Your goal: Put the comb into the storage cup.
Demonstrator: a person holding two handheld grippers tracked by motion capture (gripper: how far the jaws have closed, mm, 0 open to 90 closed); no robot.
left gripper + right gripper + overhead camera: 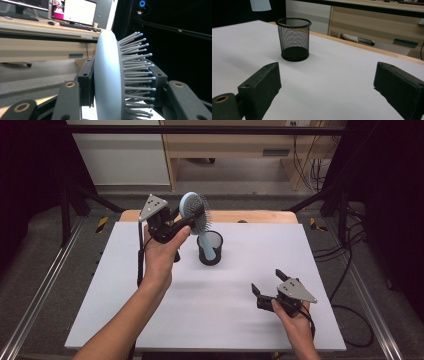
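Work surface and surroundings. A white board [215, 285] covers a wooden table [260, 216], whose pale edge shows along the far side. A black mesh cup [210, 248] stands upright on the board and serves as the landmark here.

Just above and behind the cup, the left gripper [181, 221] is held in the air, its jaws closed on a light-blue hairbrush [194, 211]. In the left gripper view the brush head [108, 80] sits edge-on between the two jaw pads, bristles pointing to the right of that view. In the high view the brush's lower end appears to reach the cup's rim; whether it touches cannot be told.

Nearer the person and to the right of the cup, well apart from it, the right gripper [266, 284] rests low over the board with its jaws spread wide and nothing between them. The right gripper view looks across bare board to the cup [294, 39].

Beyond the cup, past the table, stand a wooden desk [235, 145] and loose cables [312, 170] on a grey floor [45, 265]. The left gripper view shows lit monitors [73, 11] and a keyboard [72, 25] on a desk.
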